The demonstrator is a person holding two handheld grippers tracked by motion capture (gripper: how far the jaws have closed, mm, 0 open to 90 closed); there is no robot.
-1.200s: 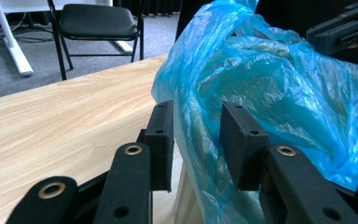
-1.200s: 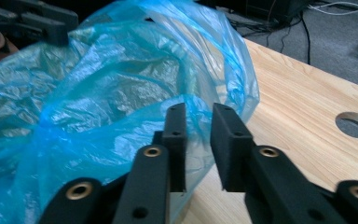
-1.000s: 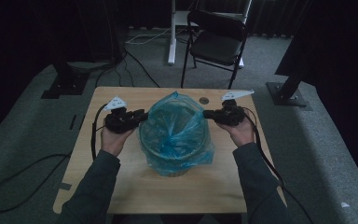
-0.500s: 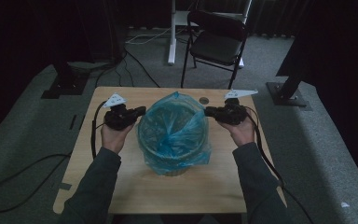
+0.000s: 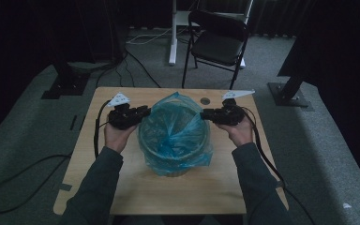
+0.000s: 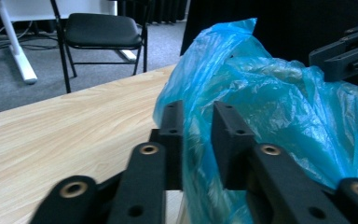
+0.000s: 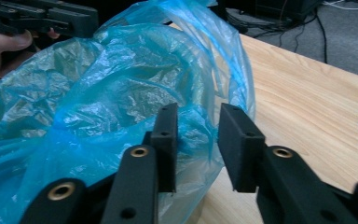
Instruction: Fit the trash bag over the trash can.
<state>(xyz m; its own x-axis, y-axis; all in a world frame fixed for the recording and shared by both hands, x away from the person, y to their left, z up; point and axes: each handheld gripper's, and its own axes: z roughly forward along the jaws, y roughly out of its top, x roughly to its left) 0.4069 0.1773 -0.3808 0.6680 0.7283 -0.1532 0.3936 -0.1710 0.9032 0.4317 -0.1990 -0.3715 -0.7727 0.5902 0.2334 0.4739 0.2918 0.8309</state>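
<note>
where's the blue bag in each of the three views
high view: the blue bag sits mid-table, lining a round bin, between the two claws.
left gripper view: it covers the right half, its film between the left claw jaws.
right gripper view: it covers the left and centre, its edge between the right claw jaws.
shared landmark: the wooden table under the bag, pale beside it in both gripper views.

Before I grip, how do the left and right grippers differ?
The left gripper sits at the blue bag's left rim, the right gripper at its right rim. Left fingers stand closer together than right fingers. Both have just been opening, bag film loose between them.
</note>
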